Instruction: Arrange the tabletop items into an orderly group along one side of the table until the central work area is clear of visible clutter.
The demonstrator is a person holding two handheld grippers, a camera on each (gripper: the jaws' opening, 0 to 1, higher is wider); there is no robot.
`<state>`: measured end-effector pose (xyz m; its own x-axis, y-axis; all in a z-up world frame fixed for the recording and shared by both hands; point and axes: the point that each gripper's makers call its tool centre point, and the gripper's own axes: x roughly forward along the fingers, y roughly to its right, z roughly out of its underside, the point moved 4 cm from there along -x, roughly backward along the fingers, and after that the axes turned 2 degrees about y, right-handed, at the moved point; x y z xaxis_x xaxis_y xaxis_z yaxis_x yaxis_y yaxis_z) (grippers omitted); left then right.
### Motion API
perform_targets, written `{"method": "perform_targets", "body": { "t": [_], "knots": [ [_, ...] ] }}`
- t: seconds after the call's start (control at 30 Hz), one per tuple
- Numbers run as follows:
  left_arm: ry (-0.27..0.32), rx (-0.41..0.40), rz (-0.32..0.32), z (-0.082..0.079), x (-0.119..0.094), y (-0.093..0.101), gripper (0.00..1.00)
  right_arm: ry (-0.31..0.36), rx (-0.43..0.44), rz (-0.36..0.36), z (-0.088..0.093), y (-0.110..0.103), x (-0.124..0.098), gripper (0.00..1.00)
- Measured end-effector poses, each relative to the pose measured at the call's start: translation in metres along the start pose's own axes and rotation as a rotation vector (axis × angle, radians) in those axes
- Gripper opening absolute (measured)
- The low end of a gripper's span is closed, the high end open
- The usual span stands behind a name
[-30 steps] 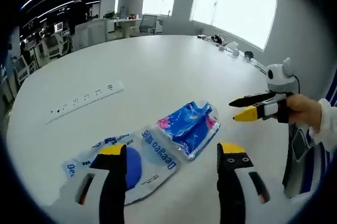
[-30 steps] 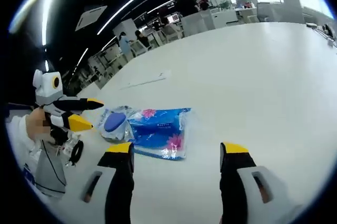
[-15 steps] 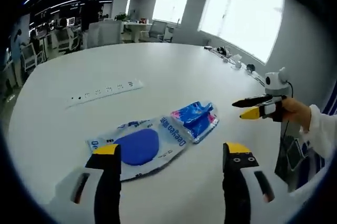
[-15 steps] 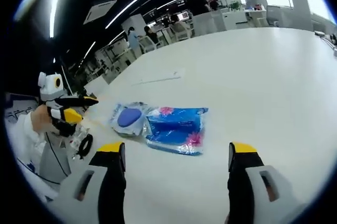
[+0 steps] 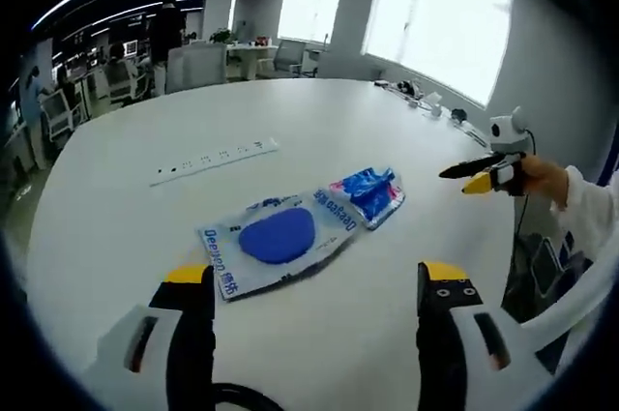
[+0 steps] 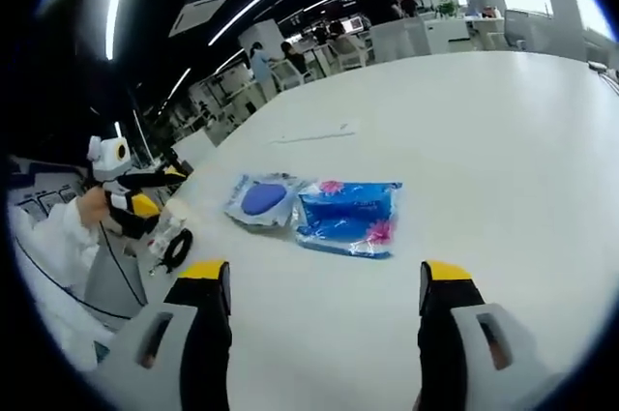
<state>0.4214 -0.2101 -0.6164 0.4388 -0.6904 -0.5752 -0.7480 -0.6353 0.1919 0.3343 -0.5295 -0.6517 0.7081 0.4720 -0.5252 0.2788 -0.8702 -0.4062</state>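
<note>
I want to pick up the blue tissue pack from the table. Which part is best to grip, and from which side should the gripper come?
Probably the free long edge of the blue tissue pack, the one facing the right gripper. The pack lies flat on the white table, and its other end touches the clear pouch with the blue disc. Come in low from the near side, so that one jaw slides under the soft wrapper edge and the other presses on top.

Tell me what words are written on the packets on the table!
"Deeyeo": printed in blue along the edge of the clear packet with the blue round pad, read in the left gripper view.
Small print next to that word: too small to read.
Blue packet with pink flowers: any print on it is too blurred to read.
White power strip: no readable marks.
</note>
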Motion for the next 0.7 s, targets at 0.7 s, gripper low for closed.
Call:
{"method": "perform_targets", "body": {
  "t": [0.7],
  "knots": [
    [0.094,-0.049,-0.088,0.049,-0.062,-0.021,0.94,0.011,0.084,-0.007,0.031,-0.021,-0.017,0.75]
  ]
}}
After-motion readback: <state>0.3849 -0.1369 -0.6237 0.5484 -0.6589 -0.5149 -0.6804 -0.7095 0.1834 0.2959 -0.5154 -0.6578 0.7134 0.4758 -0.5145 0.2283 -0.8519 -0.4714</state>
